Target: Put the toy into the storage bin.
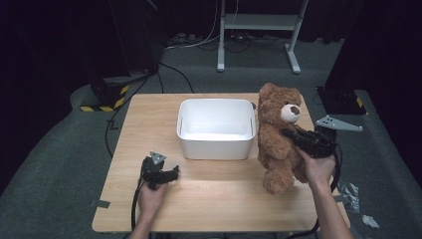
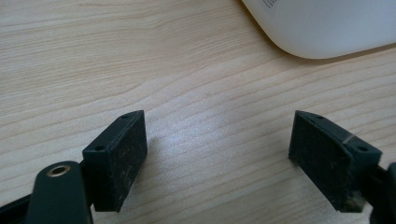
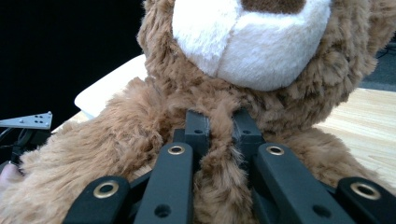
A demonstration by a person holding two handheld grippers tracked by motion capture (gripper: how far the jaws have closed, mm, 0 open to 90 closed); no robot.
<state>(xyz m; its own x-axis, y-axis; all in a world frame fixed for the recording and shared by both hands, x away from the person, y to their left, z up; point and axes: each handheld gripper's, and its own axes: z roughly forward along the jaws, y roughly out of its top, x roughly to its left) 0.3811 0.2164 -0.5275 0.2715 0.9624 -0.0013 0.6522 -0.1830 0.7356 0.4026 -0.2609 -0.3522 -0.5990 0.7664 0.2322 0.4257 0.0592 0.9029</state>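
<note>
While the left gripper (image 1: pixel 166 174) rests near the table's (image 1: pixel 214 199) front edge with its jaws spread wide over bare pale wood grain, the right gripper (image 1: pixel 288 133) pinches a tuft of chest fur on the 1 shaggy brown teddy bear (image 1: pixel 276 139) (cream muzzle), upright by the right edge. Just beside the bear, farther in, sits 1 smooth white round-cornered tub (image 1: pixel 216 144).

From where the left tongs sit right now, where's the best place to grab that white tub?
Grip the white tub by its near-left rim, coming from above so one jaw drops inside and one stays outside. It stands upright and open-topped with thin walls, and its body looks too wide to span. The left tongs are open beside it.
</note>
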